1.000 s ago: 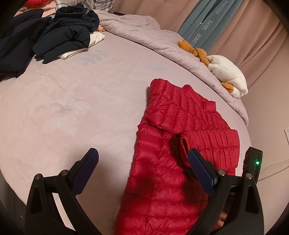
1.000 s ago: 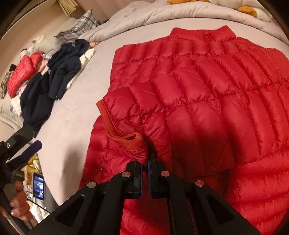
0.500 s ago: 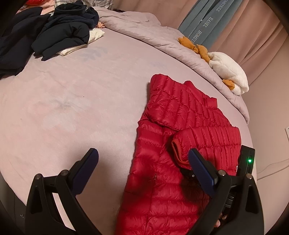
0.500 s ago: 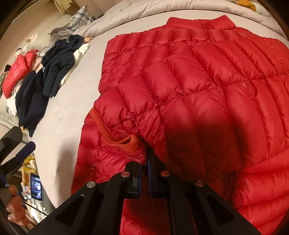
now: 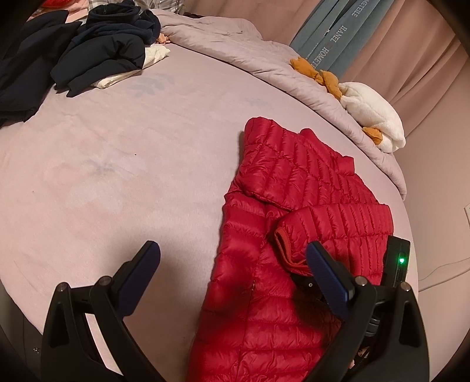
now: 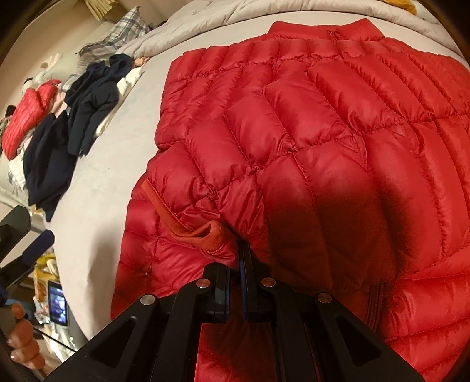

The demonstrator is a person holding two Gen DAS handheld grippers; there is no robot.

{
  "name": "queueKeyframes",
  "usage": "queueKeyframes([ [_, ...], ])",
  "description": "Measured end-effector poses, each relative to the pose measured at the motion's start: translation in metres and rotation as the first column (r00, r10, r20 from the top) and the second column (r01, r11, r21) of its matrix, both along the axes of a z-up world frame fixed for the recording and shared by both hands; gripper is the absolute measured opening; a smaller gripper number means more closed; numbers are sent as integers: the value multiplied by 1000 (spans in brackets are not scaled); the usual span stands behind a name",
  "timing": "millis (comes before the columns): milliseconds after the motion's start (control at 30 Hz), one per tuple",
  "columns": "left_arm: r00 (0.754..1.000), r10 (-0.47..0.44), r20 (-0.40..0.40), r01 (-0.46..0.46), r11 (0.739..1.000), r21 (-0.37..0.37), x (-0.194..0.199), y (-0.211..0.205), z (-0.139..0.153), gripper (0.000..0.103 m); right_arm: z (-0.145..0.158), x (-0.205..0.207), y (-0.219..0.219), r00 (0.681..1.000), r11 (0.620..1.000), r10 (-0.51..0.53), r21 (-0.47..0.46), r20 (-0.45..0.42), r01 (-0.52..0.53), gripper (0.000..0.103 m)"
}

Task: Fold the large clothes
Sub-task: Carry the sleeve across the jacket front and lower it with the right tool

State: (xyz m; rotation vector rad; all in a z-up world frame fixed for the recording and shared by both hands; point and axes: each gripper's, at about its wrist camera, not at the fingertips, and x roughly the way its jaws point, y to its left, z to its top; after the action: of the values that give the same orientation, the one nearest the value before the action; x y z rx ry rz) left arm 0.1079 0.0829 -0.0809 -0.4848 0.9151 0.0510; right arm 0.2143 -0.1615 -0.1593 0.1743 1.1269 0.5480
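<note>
Your right gripper (image 6: 234, 266) is pinched shut on the sleeve (image 6: 205, 205) of a red puffer jacket (image 6: 337, 132), gripping it right at the orange-lined cuff (image 6: 202, 235). The sleeve is folded inward and lies across the jacket's body. The jacket lies flat on a pale lilac bed (image 5: 117, 176), collar (image 6: 326, 28) pointing away from you toward a rumpled duvet (image 5: 235, 50).

Your left gripper (image 5: 232, 267) is spread wide and holds nothing. It hangs over the near edge of the bed, its left finger above bare sheet and its right finger (image 5: 327, 273) above the jacket, just beside the folded cuff (image 5: 286, 249). From this view, the jacket sits on the right half of the bed, with open sheet to its left.

A heap of dark navy clothes (image 5: 97, 50) lies at the far left of the bed, well apart from the jacket, on top of something cream-coloured (image 5: 132, 70). A white and orange plush toy (image 5: 370, 117) rests on the duvet at the far right. In the right wrist view, another red garment (image 6: 26, 117) lies beyond the navy heap, and your left hand (image 6: 25, 341) shows at the lower left edge.
</note>
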Motion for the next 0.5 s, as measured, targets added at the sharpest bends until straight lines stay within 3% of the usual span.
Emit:
queueKeyframes([
  [500, 1000, -9, -7, 9, 1000, 8, -1, -4, 1, 100, -3, 3, 0, 1000, 1000, -13, 14, -15, 13, 6],
])
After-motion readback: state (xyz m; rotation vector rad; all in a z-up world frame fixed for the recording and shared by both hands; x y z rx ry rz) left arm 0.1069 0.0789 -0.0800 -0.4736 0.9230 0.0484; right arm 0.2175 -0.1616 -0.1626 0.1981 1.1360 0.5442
